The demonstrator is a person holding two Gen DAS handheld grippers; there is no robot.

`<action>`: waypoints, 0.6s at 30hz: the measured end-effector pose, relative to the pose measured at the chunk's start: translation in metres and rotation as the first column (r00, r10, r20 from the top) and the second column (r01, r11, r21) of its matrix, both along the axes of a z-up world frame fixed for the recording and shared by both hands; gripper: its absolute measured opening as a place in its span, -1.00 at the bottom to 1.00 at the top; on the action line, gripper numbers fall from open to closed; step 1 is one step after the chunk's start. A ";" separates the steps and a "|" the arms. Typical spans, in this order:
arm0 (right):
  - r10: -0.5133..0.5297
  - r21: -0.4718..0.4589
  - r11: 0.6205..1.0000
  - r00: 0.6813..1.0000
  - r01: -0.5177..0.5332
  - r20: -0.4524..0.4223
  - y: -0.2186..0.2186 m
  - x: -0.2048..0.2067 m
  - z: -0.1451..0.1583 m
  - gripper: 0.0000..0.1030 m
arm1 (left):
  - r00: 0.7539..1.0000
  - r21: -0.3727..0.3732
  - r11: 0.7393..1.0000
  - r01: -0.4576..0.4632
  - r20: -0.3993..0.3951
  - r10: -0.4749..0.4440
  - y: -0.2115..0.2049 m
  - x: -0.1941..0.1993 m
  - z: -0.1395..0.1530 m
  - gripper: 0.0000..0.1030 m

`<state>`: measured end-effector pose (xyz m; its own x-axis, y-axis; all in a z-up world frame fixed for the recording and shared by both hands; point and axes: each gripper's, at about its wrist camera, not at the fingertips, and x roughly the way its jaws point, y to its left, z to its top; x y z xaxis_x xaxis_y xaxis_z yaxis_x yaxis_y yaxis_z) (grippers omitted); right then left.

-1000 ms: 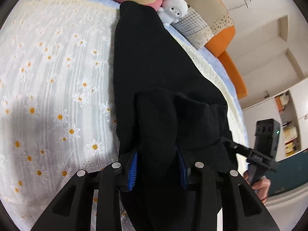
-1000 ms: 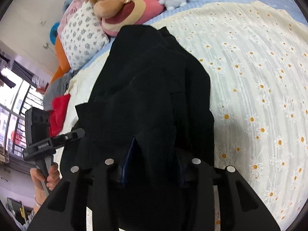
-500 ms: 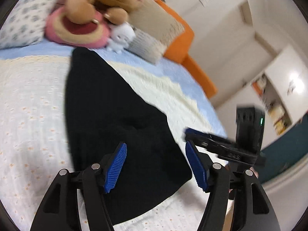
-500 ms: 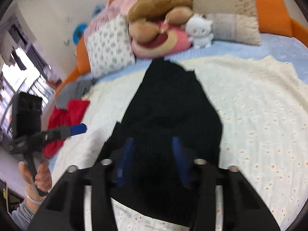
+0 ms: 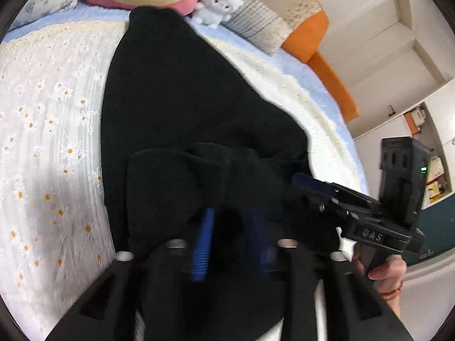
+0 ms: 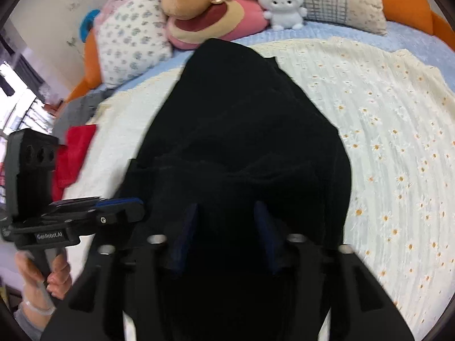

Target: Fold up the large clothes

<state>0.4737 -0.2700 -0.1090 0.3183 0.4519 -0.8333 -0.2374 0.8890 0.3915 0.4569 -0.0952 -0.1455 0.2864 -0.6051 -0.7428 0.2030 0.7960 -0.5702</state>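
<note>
A black garment [image 5: 184, 99] [image 6: 241, 113] lies lengthwise on the daisy bedspread [image 5: 51, 142], with its near end bunched up at both grippers. In the left wrist view, the blue pads of my left gripper [image 5: 230, 218] are closing with a raised fold of the black cloth between them. My right gripper [image 6: 226, 210] also has cloth between its pads, and its jaws are opening. Each gripper appears side-on in the other view, at the cloth's edge: the right gripper [image 5: 312, 187] and the left gripper [image 6: 119, 207], both held by hands.
Plush toys [image 6: 284, 2] and pillows [image 6: 130, 42] line the head of the bed, against an orange headboard [image 5: 327, 65]. A red cloth [image 6: 74, 153] and a grey one lie at the bed's left edge. Shelves [image 5: 426, 142] stand to the right.
Half a second ago the left jaws stood wide over the flat garment. Now they are narrower, with a raised fold between them. The right gripper has kept cloth between its pads throughout.
</note>
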 end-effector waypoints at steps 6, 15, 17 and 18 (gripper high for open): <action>0.021 0.021 1.000 0.998 -0.022 0.066 -0.042 -0.048 0.053 0.72 | 0.985 0.075 0.996 0.055 0.159 -0.066 0.023 -0.057 0.075 0.83; -0.055 0.277 0.953 0.968 0.124 -0.243 -0.123 -0.079 0.007 0.78 | 0.993 -0.070 0.997 -0.030 -0.115 0.022 0.074 -0.071 -0.002 0.85; -0.064 0.331 0.927 0.947 0.173 -0.316 -0.132 -0.082 -0.016 0.79 | 0.986 -0.126 0.990 -0.063 -0.160 0.042 0.079 -0.073 -0.020 0.85; -0.063 0.353 0.916 0.940 0.188 -0.336 -0.133 -0.083 -0.022 0.79 | 0.982 -0.165 0.983 -0.082 -0.179 0.052 0.080 -0.075 -0.029 0.85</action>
